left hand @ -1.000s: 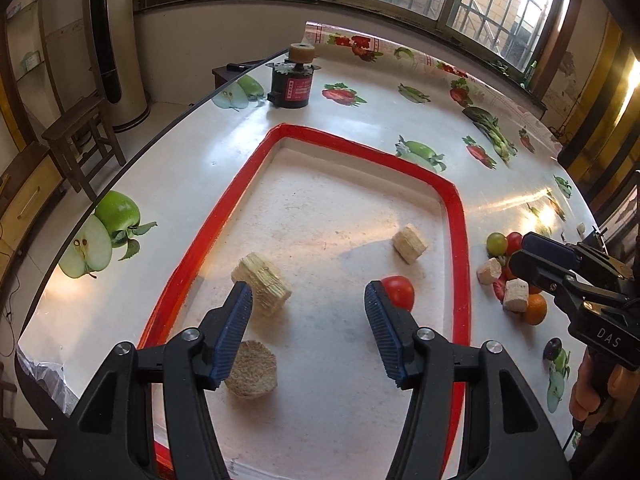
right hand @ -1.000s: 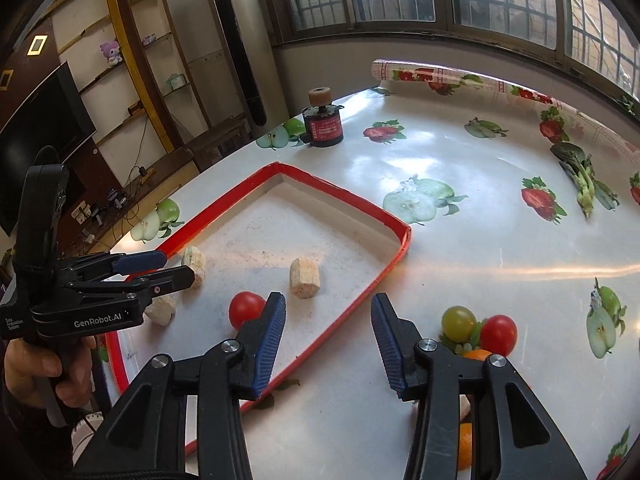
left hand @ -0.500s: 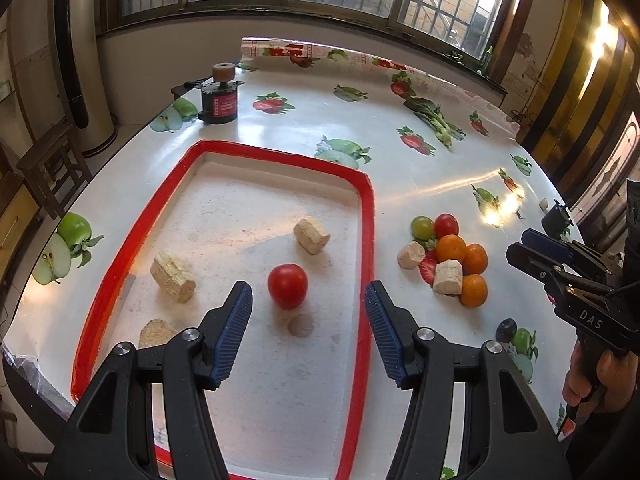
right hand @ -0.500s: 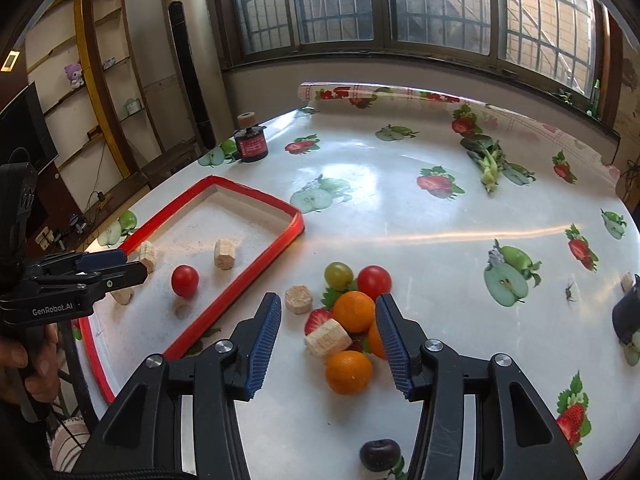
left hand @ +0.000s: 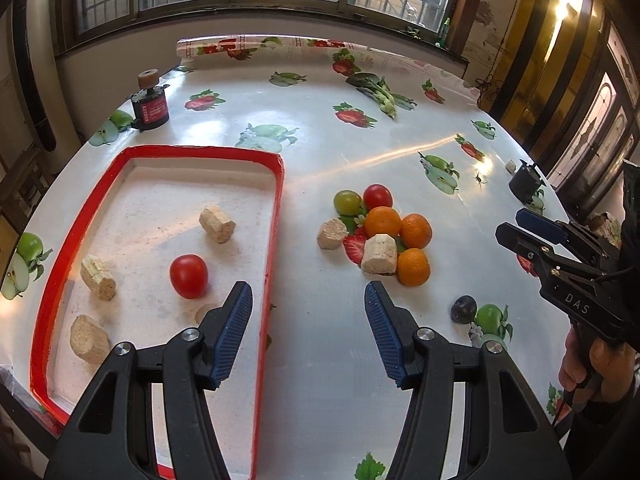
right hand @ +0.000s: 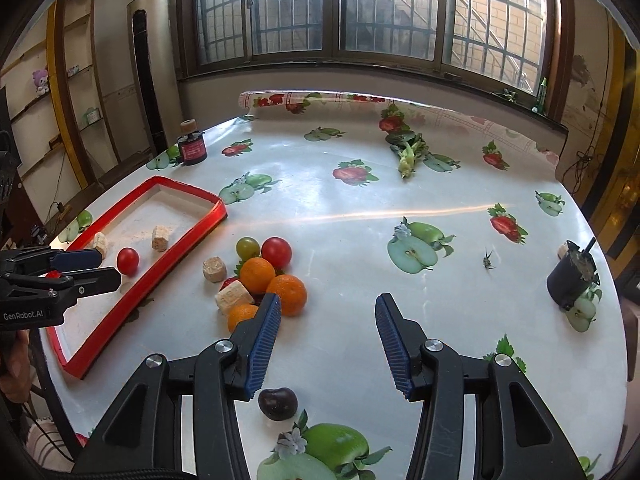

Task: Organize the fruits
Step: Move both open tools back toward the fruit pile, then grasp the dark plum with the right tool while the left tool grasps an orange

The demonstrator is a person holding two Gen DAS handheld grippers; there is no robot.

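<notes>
Oranges (left hand: 402,240): three on table; red tomatoes: two, one in tray (left hand: 276,208). Left tongs (left hand: 308,334), right tongs (right hand: 326,340) spread, empty.

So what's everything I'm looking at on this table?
red-rimmed shallow tray: one, left side of the table
red tomato: one, inside the tray
beige cork-like chunks: four in the tray, two by the fruit pile
round oranges: three, clustered right of the tray
green tomato: one, behind the oranges
second red tomato: one, beside the green one
dark plum: one, nearest edge
black cylinders: two, far-left and right edges
left gripper: blue pads, open, empty
right gripper: blue pads, open, empty
</notes>
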